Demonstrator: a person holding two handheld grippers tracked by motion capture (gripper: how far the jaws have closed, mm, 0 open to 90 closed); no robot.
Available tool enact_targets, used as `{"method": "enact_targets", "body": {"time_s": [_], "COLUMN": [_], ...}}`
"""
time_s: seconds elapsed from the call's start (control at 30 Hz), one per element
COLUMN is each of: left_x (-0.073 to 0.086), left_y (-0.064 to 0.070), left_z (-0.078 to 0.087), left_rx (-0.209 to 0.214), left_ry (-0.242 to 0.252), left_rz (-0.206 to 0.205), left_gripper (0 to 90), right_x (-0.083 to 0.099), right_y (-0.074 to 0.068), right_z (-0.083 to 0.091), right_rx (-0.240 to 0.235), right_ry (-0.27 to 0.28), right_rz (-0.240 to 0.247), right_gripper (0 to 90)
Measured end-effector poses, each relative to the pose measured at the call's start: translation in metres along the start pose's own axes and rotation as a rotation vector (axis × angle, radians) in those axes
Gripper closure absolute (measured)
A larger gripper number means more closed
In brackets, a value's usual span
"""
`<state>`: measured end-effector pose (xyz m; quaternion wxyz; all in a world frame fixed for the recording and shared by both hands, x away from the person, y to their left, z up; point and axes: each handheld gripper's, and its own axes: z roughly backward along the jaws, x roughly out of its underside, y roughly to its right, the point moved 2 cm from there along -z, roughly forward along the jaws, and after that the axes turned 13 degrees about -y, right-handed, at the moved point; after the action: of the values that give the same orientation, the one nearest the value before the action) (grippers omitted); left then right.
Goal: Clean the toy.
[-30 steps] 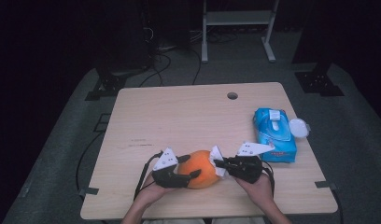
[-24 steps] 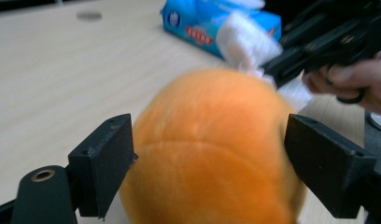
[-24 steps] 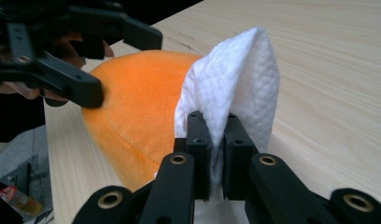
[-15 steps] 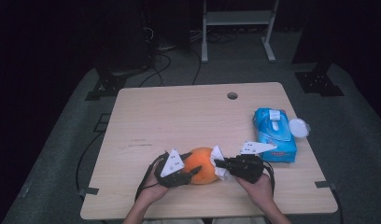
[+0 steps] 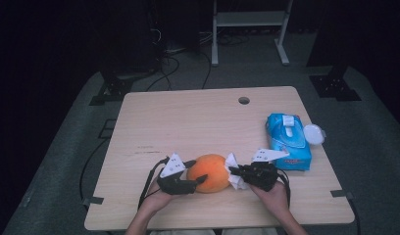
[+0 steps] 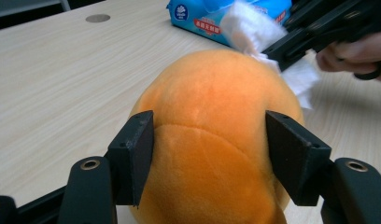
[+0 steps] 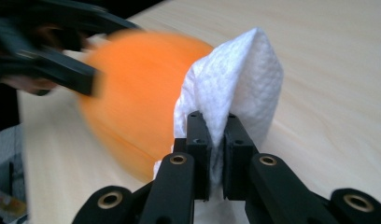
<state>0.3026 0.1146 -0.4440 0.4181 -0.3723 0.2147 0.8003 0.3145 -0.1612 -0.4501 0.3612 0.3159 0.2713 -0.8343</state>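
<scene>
The high view takes in the whole table [image 5: 188, 122], with 1 blue wipe pack [image 5: 288, 140] at its right. Near the front edge lies 1 orange plush ball [image 5: 210, 172], squeezed by the left gripper [image 6: 209, 158]. The right gripper [image 7: 216, 140] pinches 1 white wipe [image 7: 235, 84] against it.

Both grippers were matt black. The left gripper [image 6: 209, 154] had two flat rectangular jaw pads on rounded arms, each arm set with a brass-ringed screw hole. The right gripper [image 7: 216, 154] showed the same build, with brass-ringed holes along its arms. From above, each carried a pale grey three-cornered plate with small dark marks, and black cables trailed back toward the person's bare forearms.
</scene>
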Motion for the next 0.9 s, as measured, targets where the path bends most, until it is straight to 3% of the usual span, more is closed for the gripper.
{"method": "enact_targets", "body": {"time_s": [0.1, 0.27, 0.33, 0.47, 0.53, 0.63, 0.67, 0.7, 0.77, 0.8, 0.83, 0.9], "left_x": [0.002, 0.001, 0.000, -0.001, -0.002, -0.001, -0.001, -0.002, -0.003, -0.004, -0.004, -0.003], "left_y": [-0.001, 0.005, 0.008, 0.012, 0.013, 0.016, 0.016, 0.016, 0.014, 0.012, 0.009, 0.008], "left_z": [0.000, -0.004, -0.004, -0.004, -0.004, -0.006, -0.006, -0.005, -0.003, -0.002, -0.002, -0.002], "left_rx": [0.011, 0.013, 0.012, 0.013, 0.010, 0.012, 0.012, 0.011, 0.015, 0.016, 0.020, 0.030], "left_ry": [0.001, 0.012, 0.007, -0.003, -0.006, 0.005, 0.005, 0.010, 0.020, 0.026, 0.021, 0.014], "left_rz": [0.003, -0.025, -0.044, -0.077, -0.093, -0.115, -0.115, -0.108, -0.091, -0.061, 0.001, 0.015], "left_gripper": [35.6, 35.3, 35.3, 35.4, 35.7, 35.9, 35.8, 34.1, 31.1, 26.1, 18.1, 18.4], "right_x": [0.006, -0.011, -0.011, -0.001, -0.002, -0.012, -0.012, -0.015, -0.014, -0.011, -0.007, -0.006], "right_y": [0.008, -0.014, -0.016, -0.001, -0.001, -0.016, -0.016, -0.021, -0.020, -0.017, -0.011, -0.009], "right_z": [-0.002, 0.005, 0.004, 0.001, 0.004, 0.007, 0.007, 0.005, 0.003, 0.002, 0.001, 0.002], "right_rx": [-0.026, -0.082, -0.068, -0.033, -0.037, -0.043, -0.043, -0.020, -0.020, -0.023, -0.007, -0.013], "right_ry": [-0.003, 0.055, 0.046, 0.010, 0.020, 0.044, 0.044, 0.026, 0.022, 0.016, 0.005, 0.003], "right_rz": [-0.057, 0.018, 0.036, -0.014, -0.024, 0.052, 0.052, 0.080, 0.075, 0.062, 0.050, 0.034], "right_gripper": [82.8, 82.7, 82.8, 82.8, 82.7, 82.6, 82.6, 82.7, 82.7, 82.7, 82.8, 82.8]}}
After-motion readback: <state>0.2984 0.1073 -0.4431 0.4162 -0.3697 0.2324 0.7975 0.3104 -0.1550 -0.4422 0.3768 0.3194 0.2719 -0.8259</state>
